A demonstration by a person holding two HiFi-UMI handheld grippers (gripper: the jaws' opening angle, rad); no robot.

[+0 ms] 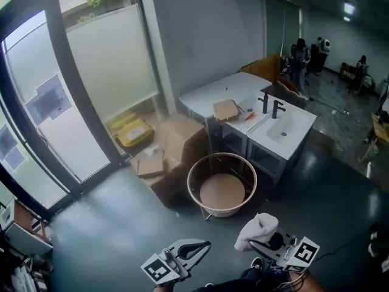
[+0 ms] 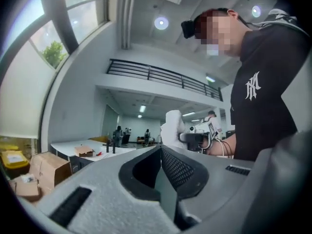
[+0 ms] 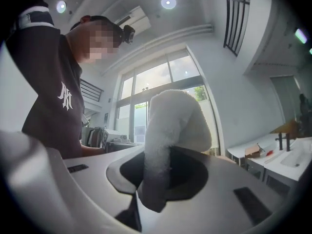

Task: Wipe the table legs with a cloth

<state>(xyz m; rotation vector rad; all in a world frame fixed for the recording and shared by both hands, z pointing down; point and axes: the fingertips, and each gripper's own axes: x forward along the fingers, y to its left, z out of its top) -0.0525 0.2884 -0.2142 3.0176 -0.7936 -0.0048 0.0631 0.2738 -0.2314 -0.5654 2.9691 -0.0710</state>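
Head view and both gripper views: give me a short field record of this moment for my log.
left gripper: jaws together, nothing between them
right gripper: jaws shut on white cloth
cloth contact: touching no table leg; wiping not yet begun
white table: ahead, apart from both grippers
round wire basket: between the person and the table
cardboard boxes: left of the basket

White cloth (image 1: 258,229), fluffy and bunched into a rounded wad, stands up out of the closed jaws of the right hand-held gripper (image 1: 262,243), its lower fold pinched between them. It is held in the air, low in the head view, apart from the round table (image 1: 222,157) ahead, whose wooden top lies within a raised pale rim. The table's thin legs are barely discernible.
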